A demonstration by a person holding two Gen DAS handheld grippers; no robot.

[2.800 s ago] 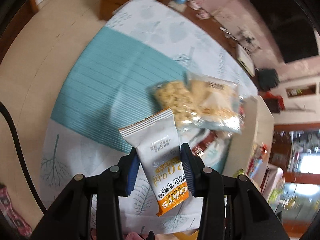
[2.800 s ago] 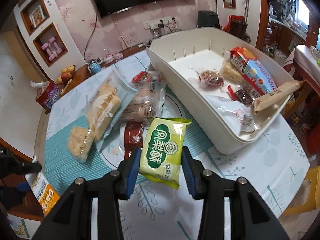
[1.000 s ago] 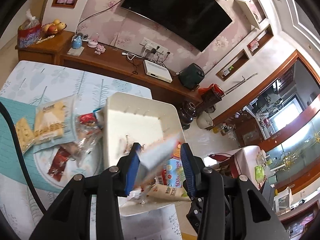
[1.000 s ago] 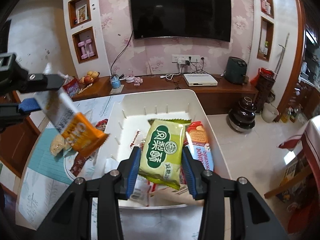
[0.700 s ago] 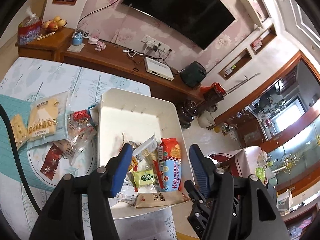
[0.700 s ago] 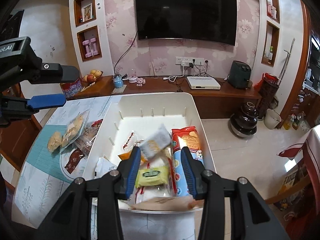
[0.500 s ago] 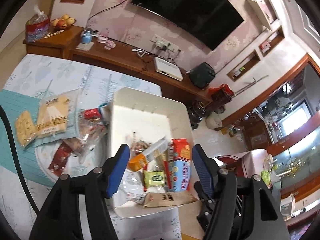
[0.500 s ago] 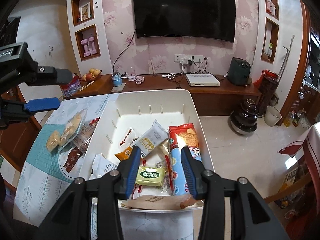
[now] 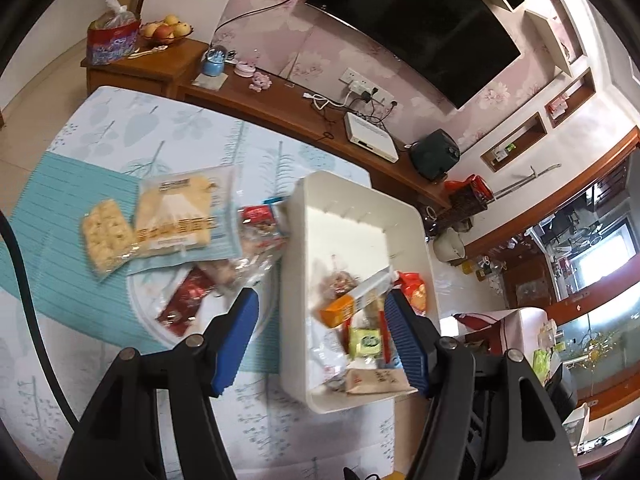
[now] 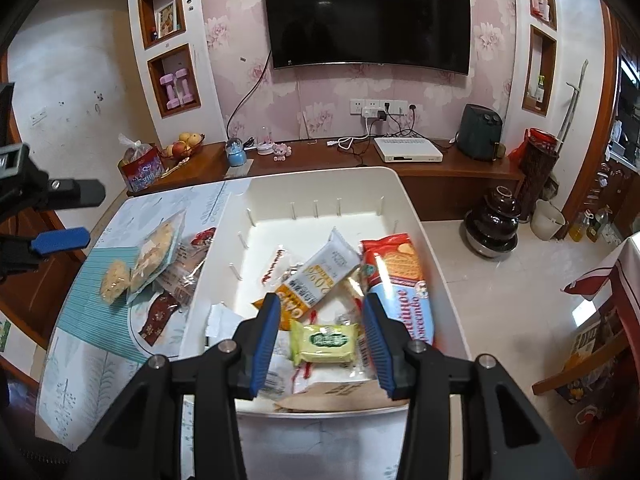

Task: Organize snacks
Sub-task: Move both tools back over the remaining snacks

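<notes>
A white bin [image 9: 352, 188] [image 10: 320, 174] stands at the table's right end with several snacks inside. In it lie a green packet [image 10: 323, 343] [image 9: 365, 342], a white-and-orange oat bar [image 10: 316, 276] [image 9: 352, 300], a red-and-blue biscuit pack [image 10: 400, 284] and a brown packet [image 10: 344, 394]. My right gripper [image 10: 322, 300] hangs open above the bin's near end, holding nothing. My left gripper [image 9: 320, 298] is open and empty over the bin's left wall. Left of the bin lie a bread bag [image 9: 176, 216], a cracker pack [image 9: 106, 236] and a dark red packet [image 9: 182, 306].
A clear bag with red print [image 9: 256, 236] rests against the bin's left wall. The left gripper's fingers [image 10: 60, 239] show at the right wrist view's left edge. A wooden sideboard [image 10: 312, 160] with fruit runs behind the table. Bare floor [image 10: 500, 280] lies to the right.
Both grippers let go: the oat bar and the green packet dropped into the bin. The left jaws spread wider and that gripper drew back to the left. The right gripper stayed put.
</notes>
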